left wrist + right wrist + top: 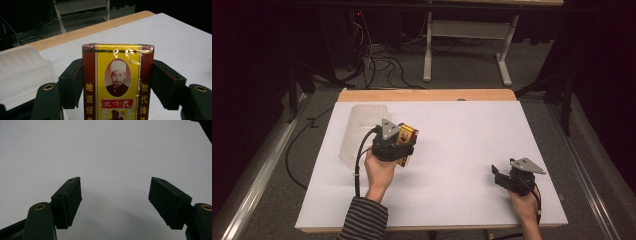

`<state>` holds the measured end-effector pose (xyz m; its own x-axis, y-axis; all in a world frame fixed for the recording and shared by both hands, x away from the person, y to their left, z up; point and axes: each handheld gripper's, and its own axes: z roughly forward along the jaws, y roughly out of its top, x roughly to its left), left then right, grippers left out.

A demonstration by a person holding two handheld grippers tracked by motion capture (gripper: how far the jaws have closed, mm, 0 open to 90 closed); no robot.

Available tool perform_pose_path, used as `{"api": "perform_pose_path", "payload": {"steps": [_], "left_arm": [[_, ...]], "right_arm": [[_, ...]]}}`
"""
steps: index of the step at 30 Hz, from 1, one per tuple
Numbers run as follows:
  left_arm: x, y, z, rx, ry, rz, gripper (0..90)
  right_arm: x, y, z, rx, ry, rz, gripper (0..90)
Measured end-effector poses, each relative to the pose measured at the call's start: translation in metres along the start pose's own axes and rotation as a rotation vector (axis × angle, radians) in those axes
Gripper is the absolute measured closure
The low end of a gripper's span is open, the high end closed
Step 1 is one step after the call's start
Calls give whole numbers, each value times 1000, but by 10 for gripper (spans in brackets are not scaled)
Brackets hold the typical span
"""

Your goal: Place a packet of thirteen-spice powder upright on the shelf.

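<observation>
In the high view, the left tongs (406,141) are seen held above the white-covered table (452,165), left of its middle, clenched on a yellow and dark-red cellophane-wrapped packet (406,136), of which little more than a yellow corner is made out past the grey plate. The packet's face is given in full by the left gripper view: a yellow panel (117,82) with an oval portrait, red side bands with yellow characters, and a black pad pressed against each long edge. A translucent white plastic container (361,131) is shown in the high view lying on the table just beside the left tongs, toward the far left corner; in the left gripper view only its pale, ribbed wall (23,72) is caught at the left edge. The right tongs (498,173) are seen near the table's near right corner, well apart from the packet. Their released state is made plain by the right gripper view (115,202), where the jaws are set wide with bare white surface between them.
</observation>
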<state>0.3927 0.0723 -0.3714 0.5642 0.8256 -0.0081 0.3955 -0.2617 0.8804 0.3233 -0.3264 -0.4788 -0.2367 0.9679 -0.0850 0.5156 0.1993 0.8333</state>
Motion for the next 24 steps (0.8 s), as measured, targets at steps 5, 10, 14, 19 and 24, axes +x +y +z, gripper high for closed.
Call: {"api": "perform_pose_path", "payload": {"steps": [5, 10, 14, 19, 24], "left_arm": [[8, 0, -7, -18, 26, -10, 330], [18, -1, -10, -22, 53, -21, 330], [22, -3, -11, -26, 68, -27, 330], [30, -7, -14, -30, 91, -41, 330], [38, -10, -16, -27, 118, -50, 330]], "right_arm": [[0, 0, 0, 3, -2, -2, 271], [0, 0, 0, 1, -1, 0, 271], [1, 0, 0, 1, -2, -1, 271], [1, 0, 0, 6, -3, -4, 271], [1, 0, 0, 4, -3, -1, 271]]}}
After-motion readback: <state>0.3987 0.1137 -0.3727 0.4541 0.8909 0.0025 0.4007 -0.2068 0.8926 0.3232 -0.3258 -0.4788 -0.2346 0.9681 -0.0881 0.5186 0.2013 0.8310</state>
